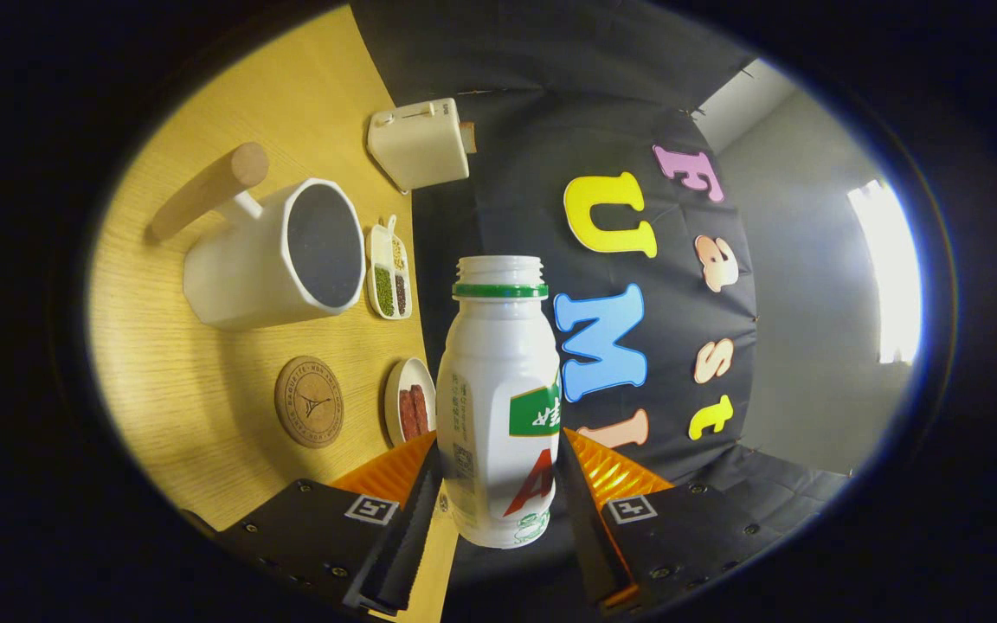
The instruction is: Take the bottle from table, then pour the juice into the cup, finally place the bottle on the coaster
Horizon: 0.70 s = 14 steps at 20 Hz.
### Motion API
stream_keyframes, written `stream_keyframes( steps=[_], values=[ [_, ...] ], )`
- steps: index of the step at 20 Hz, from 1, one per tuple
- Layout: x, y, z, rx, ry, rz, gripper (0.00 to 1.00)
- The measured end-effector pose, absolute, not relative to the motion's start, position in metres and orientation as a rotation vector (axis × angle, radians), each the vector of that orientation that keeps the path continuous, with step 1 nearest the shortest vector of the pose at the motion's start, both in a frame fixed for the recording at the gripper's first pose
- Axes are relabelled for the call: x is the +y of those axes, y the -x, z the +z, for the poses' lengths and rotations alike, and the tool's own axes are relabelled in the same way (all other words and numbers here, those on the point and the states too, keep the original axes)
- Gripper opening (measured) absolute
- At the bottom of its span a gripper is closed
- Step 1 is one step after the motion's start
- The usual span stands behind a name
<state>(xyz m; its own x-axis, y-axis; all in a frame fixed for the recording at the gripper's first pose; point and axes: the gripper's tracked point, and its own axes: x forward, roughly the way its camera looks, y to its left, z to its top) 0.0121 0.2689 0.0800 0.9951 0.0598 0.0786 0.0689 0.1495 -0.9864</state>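
My gripper (498, 484) is shut on a white plastic bottle (498, 381) with a green neck ring and no cap. Both fingers press its lower body. The view is rolled sideways, so the bottle lies tipped, its open mouth beyond the fingers and level with the cup's rim. The white cup (278, 255) with a wooden handle stands on the wooden table (204, 389), its dark inside facing the view. A round cork coaster (309, 401) lies on the table beside the cup, nearer the fingers.
A small white dish with red sausages (410, 402) sits by the coaster. A divided white tray of beans (389, 271) lies next to the cup. A white toaster (421, 143) stands farther along the table, against the black cloth wall.
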Motion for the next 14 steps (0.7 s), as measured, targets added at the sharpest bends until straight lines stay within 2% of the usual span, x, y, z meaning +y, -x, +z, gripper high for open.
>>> stream_keyframes(
  steps=[14],
  values=[
    [0.2705,-0.0126,0.0839,-0.124,1.504,-0.017,0.73]
  ],
)
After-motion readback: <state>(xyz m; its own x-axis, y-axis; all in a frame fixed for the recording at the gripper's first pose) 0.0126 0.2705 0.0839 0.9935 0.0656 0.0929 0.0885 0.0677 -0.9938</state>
